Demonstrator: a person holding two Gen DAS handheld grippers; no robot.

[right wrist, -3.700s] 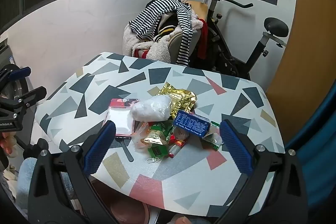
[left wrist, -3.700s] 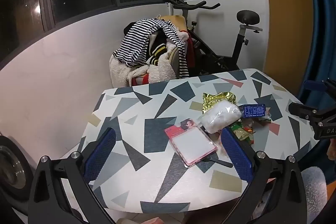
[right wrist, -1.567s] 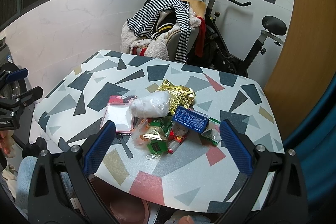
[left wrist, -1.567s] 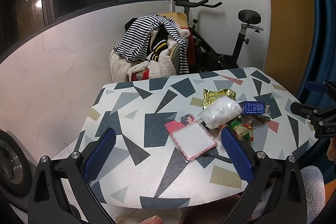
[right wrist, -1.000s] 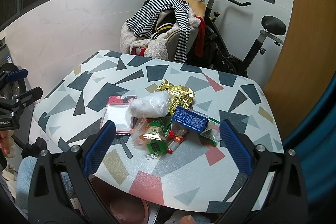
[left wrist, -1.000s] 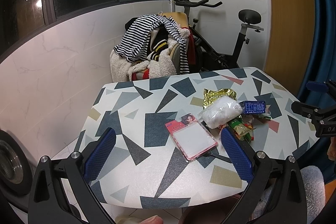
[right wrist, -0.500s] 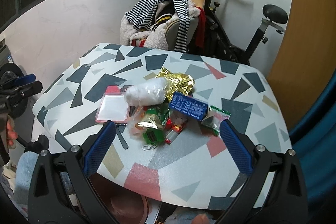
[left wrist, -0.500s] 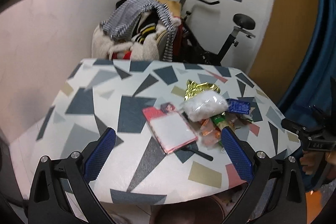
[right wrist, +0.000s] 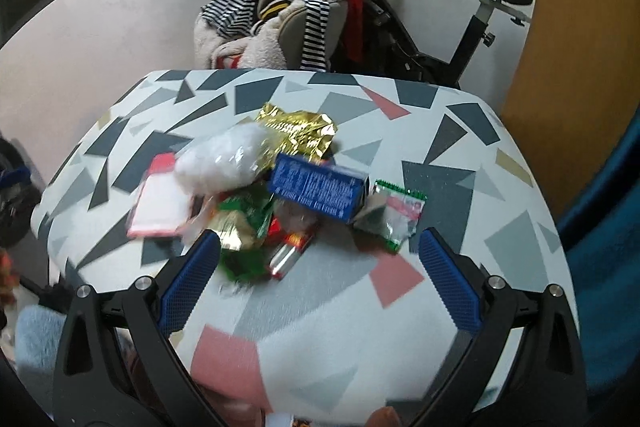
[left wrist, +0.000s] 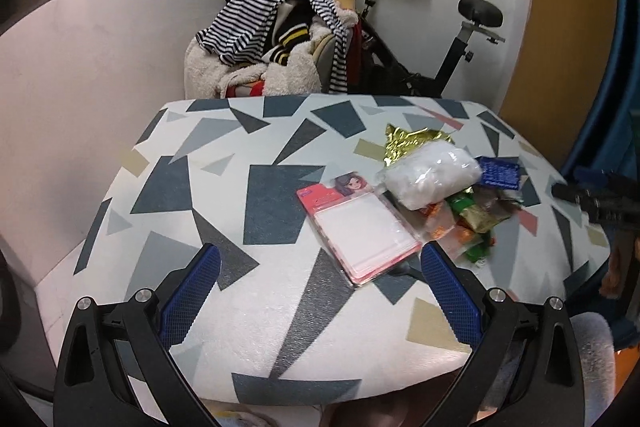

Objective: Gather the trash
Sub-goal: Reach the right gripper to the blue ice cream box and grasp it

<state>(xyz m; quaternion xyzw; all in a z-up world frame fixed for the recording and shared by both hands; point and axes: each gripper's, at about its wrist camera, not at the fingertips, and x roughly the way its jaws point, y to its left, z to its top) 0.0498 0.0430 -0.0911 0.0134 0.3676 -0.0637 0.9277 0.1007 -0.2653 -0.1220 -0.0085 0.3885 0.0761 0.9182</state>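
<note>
A pile of trash lies on the patterned table [left wrist: 248, 319]: a pink and white packet [left wrist: 358, 227], a white plastic bag [left wrist: 430, 175], a gold foil wrapper [left wrist: 412, 141], a blue box [left wrist: 500, 173] and green and orange wrappers [left wrist: 468, 223]. The right wrist view shows the same pile: blue box [right wrist: 318, 191], white bag [right wrist: 224, 159], gold wrapper [right wrist: 298, 129], a green-edged sachet [right wrist: 394, 213], pink packet [right wrist: 160, 203]. My left gripper [left wrist: 318, 289] is open and empty over the near table edge. My right gripper [right wrist: 316, 277] is open and empty just in front of the pile.
Behind the table stand a chair heaped with striped and fleece clothes [left wrist: 276, 39] and an exercise bike [left wrist: 436, 55]. An orange wall [right wrist: 568, 39] is at the right. The right gripper's body [left wrist: 600, 197] shows at the table's right edge.
Both grippers have moved forward and down toward the table. The right one has closed in on the pile, and its view is motion-blurred. Nothing has been picked up.
</note>
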